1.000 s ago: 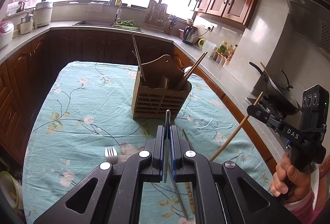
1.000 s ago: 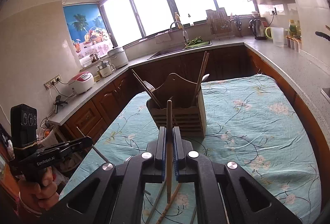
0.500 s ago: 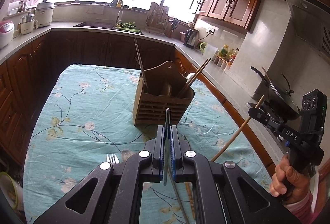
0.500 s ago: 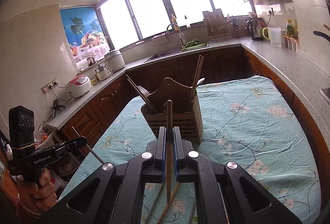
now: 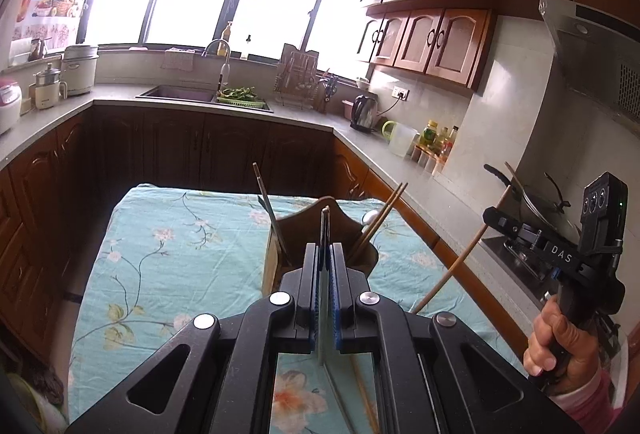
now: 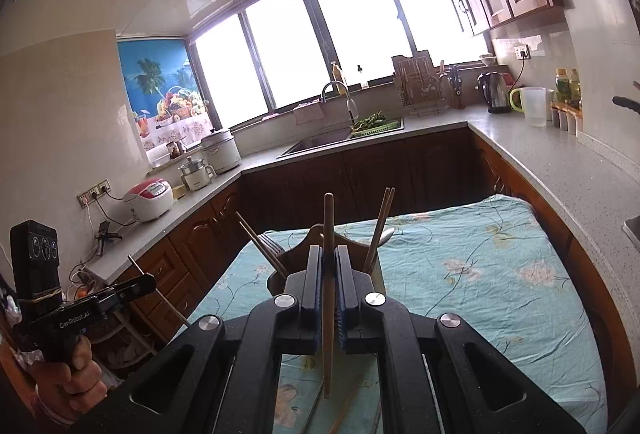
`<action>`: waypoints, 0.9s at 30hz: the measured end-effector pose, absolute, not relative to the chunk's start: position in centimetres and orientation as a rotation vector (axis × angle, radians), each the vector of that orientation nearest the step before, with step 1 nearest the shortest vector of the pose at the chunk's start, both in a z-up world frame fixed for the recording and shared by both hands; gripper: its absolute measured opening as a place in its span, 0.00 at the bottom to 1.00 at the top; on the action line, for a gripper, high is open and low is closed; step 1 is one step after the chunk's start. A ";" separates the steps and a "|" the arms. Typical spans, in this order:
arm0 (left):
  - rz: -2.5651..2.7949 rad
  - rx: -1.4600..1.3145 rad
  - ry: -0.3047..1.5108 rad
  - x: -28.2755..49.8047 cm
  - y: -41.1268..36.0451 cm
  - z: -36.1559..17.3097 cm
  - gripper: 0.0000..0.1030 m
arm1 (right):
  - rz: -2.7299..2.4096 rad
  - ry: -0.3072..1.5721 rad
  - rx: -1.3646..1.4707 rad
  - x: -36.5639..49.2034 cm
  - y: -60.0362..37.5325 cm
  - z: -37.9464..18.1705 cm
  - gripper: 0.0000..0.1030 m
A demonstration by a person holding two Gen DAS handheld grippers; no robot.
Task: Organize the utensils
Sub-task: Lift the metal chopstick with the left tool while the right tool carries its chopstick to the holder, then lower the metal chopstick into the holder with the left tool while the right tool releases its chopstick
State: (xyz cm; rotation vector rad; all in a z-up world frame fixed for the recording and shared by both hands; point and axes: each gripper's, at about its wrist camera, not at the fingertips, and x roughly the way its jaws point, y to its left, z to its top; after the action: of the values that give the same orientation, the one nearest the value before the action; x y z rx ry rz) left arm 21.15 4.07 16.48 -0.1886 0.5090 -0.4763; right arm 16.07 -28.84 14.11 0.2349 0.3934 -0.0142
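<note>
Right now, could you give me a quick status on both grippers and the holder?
Left gripper shut on metal chopstick. Right gripper shut on wooden chopstick. Wooden holder just ahead of both, partly filled. Nothing blocking.

The surface wears a turquoise tablecloth point(image 5: 168, 258) printed with pale flowers, green leaves and thin dark vines. At 12 o'clock from the left hand-held gripper point(image 5: 325, 266), which is black with blue pads point(image 5: 335, 318), stands a brown wooden utensil holder point(image 6: 316, 238). The right hand-held gripper point(image 6: 329, 274), also black with blue pads, carries a tan wooden chopstick point(image 6: 329, 230). The left one carries a grey metal chopstick point(image 5: 324, 230). At 2 o'clock, reddish-brown cabinets point(image 5: 432, 42).
</note>
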 end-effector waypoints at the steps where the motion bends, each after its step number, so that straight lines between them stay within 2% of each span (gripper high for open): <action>1: -0.473 -0.187 0.498 21.5 4.1 16.6 0.03 | -0.017 0.383 0.235 16.4 -29.0 14.5 0.06; 14: -0.421 -0.220 0.387 25.3 4.3 16.9 0.03 | -0.059 0.272 0.241 19.9 -30.3 17.2 0.06; 27: -0.394 -0.285 0.375 30.6 3.0 13.9 0.03 | -0.108 0.256 0.263 23.0 -32.4 16.2 0.06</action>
State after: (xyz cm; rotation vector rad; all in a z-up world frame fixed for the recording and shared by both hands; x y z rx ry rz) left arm 30.58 2.98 13.90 -0.2854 0.3749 -0.3941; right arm 23.01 -32.42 16.22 0.2625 0.2557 -0.1077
